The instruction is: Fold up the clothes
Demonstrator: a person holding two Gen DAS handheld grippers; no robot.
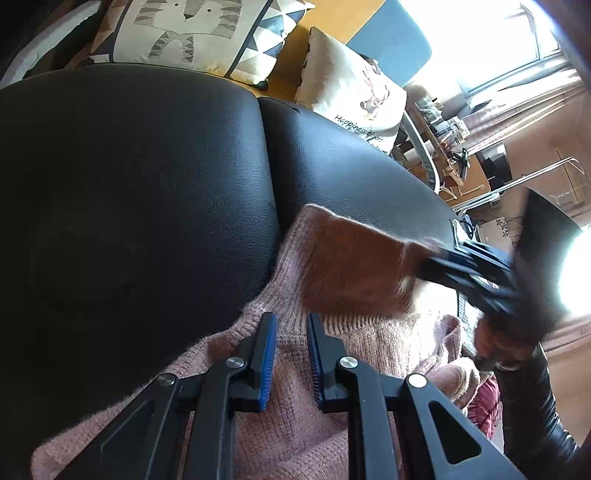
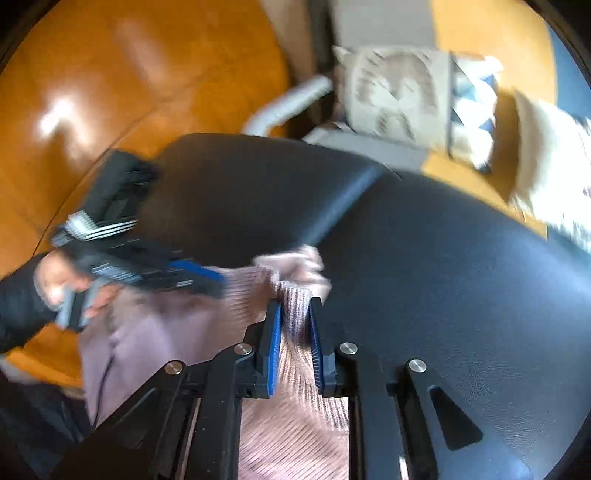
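1. Left wrist view: a pink knit sweater (image 1: 295,424) lies rumpled at the near edge of a black leather seat (image 1: 140,192), part of it hanging off toward the floor.
2. The left gripper (image 1: 291,354) sits over the sweater with its jaws a narrow gap apart; knit shows between the blue pads, but I cannot tell whether they pinch it.
3. Right wrist view: the right gripper (image 2: 295,339) has its jaws closed on a ribbed edge of the sweater (image 2: 295,310), which bunches up between the pads.
4. The same view is blurred, so finer detail is lost.
5. Judging by the heap, no neat fold is made yet: the sweater is neither spread flat nor squared, and nearly all the folding remains.
6. Two printed cushions (image 1: 192,33) sit beyond the seat.
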